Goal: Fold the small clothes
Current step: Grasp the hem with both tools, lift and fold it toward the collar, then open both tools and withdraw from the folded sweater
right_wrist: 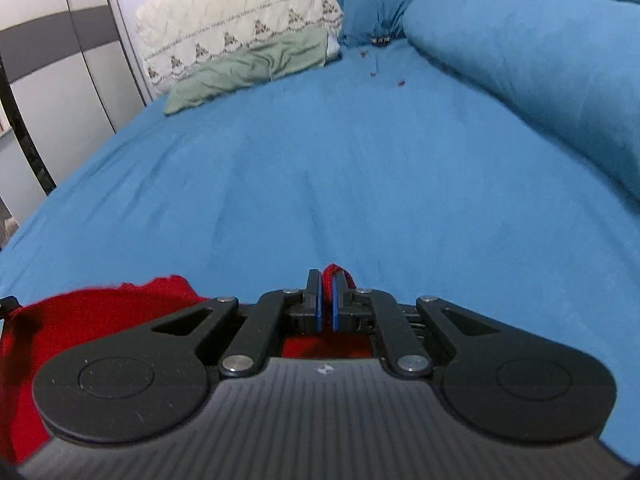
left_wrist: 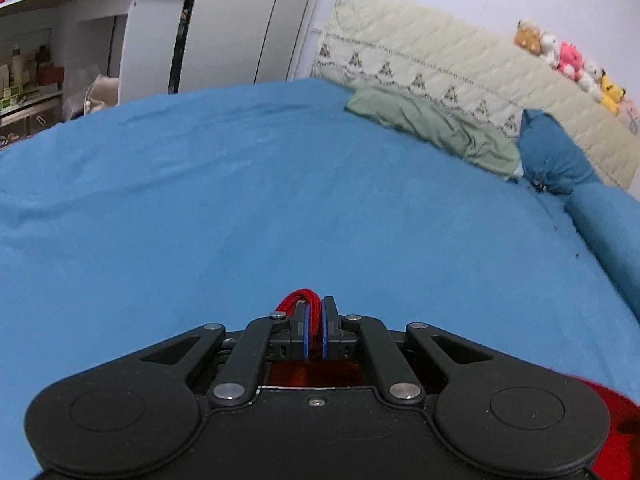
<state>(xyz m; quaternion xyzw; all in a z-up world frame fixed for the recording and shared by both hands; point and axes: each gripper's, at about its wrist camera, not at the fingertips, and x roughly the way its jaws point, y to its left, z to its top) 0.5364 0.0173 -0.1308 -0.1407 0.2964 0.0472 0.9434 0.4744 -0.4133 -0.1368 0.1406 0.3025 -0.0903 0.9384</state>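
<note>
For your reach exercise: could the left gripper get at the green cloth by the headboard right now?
Probably not: the left gripper is shut on the red garment; the green cloth lies across bare sheet.

Red knit garment [right_wrist: 100, 320], plain blue bedsheet [left_wrist: 280, 200], sage-green cloth [left_wrist: 432, 128].

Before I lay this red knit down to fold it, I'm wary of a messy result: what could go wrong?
1. Each tool, left and right, pinches only a thin edge of the red garment, so it might slip free.
2. Small dark specks on the blue sheet could cling to the knit.
</note>
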